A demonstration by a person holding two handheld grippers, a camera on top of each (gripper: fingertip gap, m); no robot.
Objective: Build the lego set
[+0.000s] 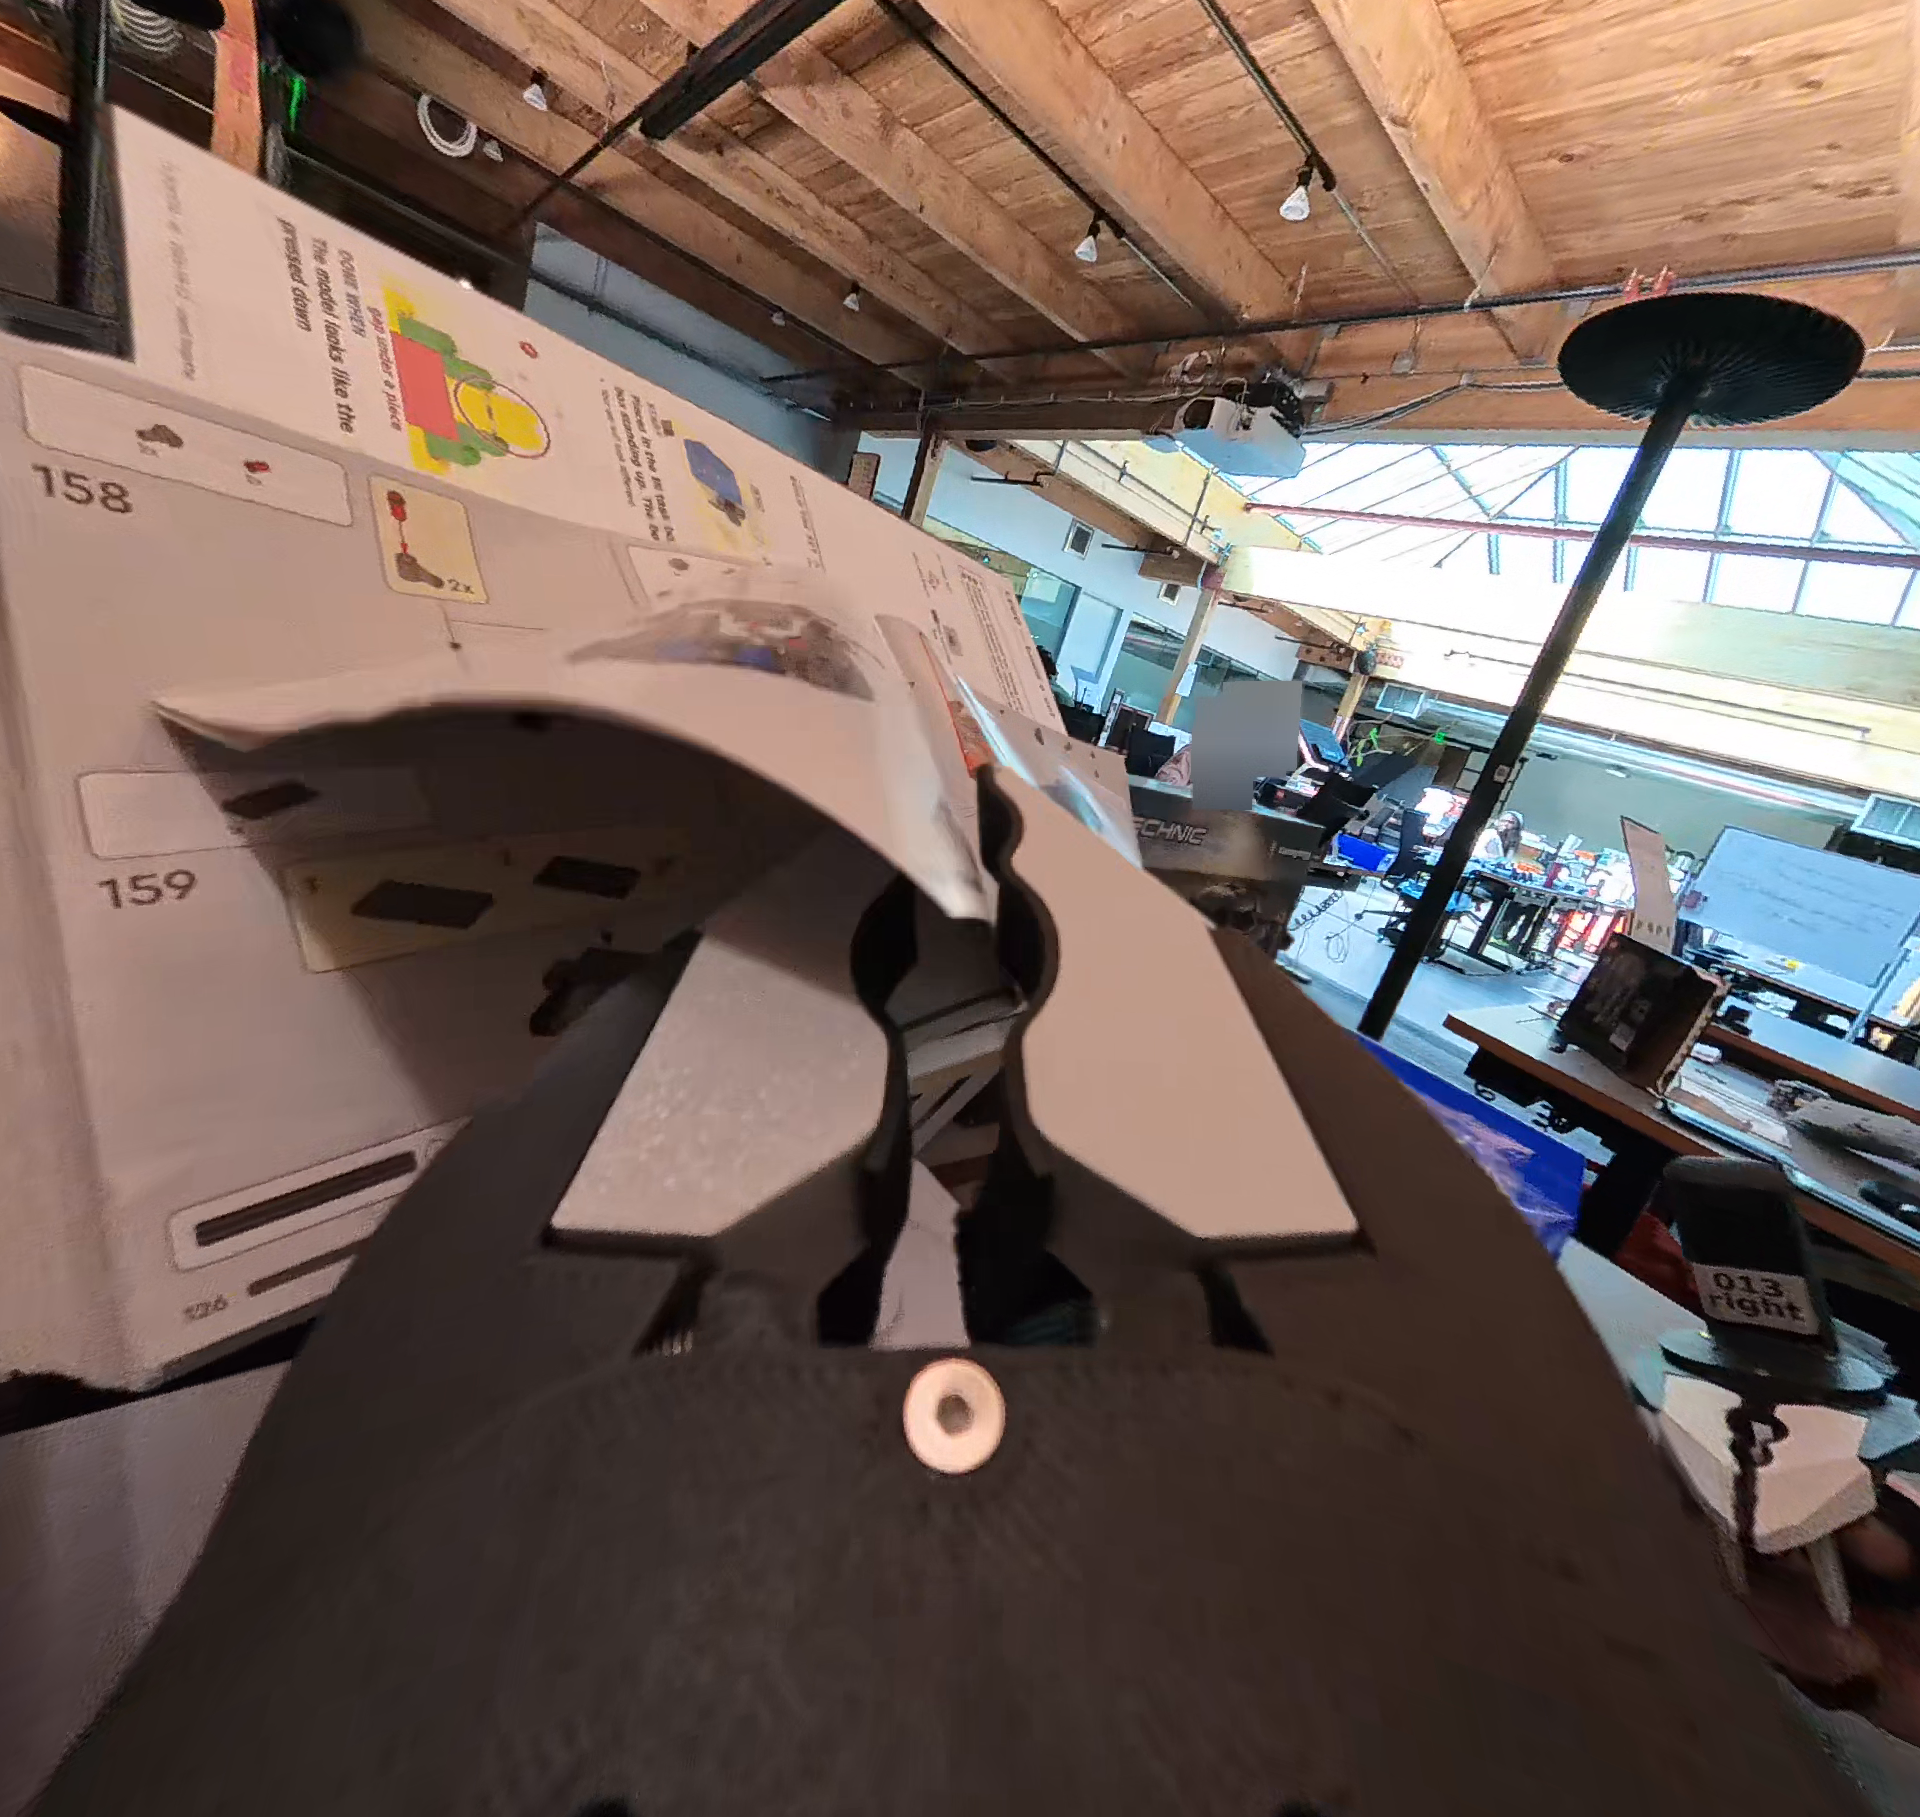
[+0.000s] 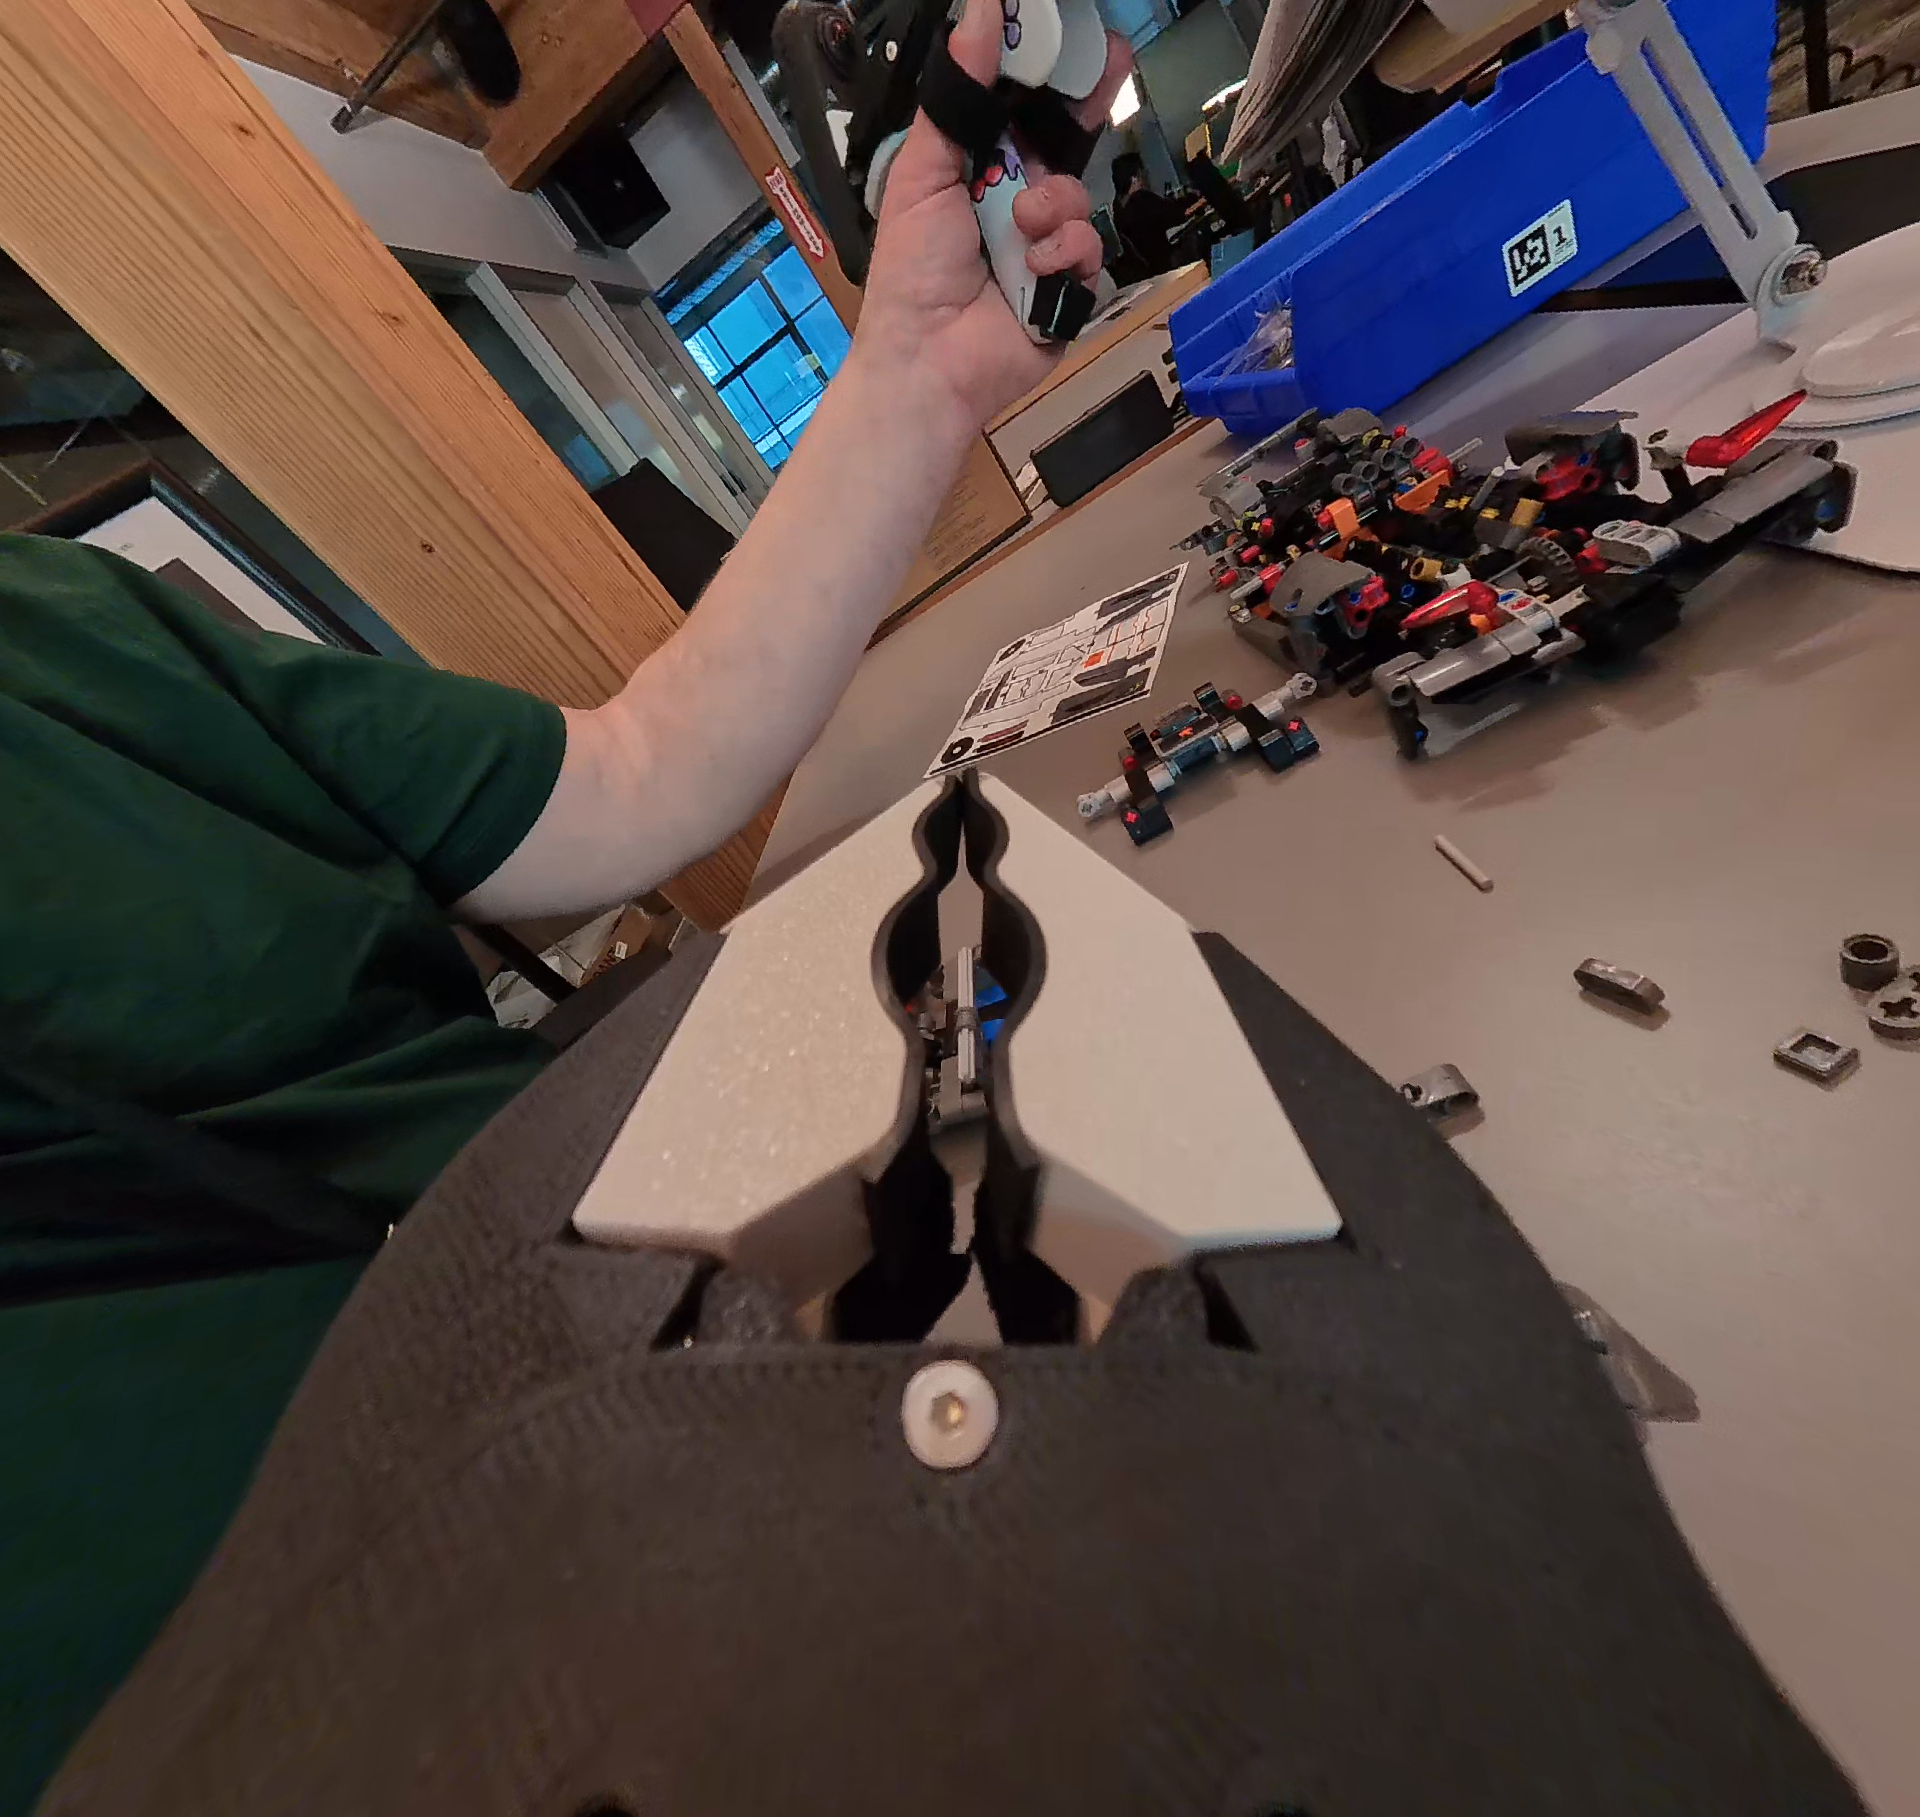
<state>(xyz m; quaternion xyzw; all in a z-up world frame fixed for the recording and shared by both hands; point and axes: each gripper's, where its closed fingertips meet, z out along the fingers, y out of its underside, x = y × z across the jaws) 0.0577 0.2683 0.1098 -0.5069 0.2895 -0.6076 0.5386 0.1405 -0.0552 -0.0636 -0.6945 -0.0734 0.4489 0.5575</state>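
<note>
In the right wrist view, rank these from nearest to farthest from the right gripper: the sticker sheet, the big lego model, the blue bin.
1. Sticker sheet, just beyond the right gripper tips.
2. Big lego model, farther right on the table.
3. Blue bin, behind the model, upper right.

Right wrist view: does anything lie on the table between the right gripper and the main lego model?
Yes. A small black-and-grey sub-assembly lies on the table between the right gripper and the lego model, apart from both. The sticker sheet sits left of that line.
</note>
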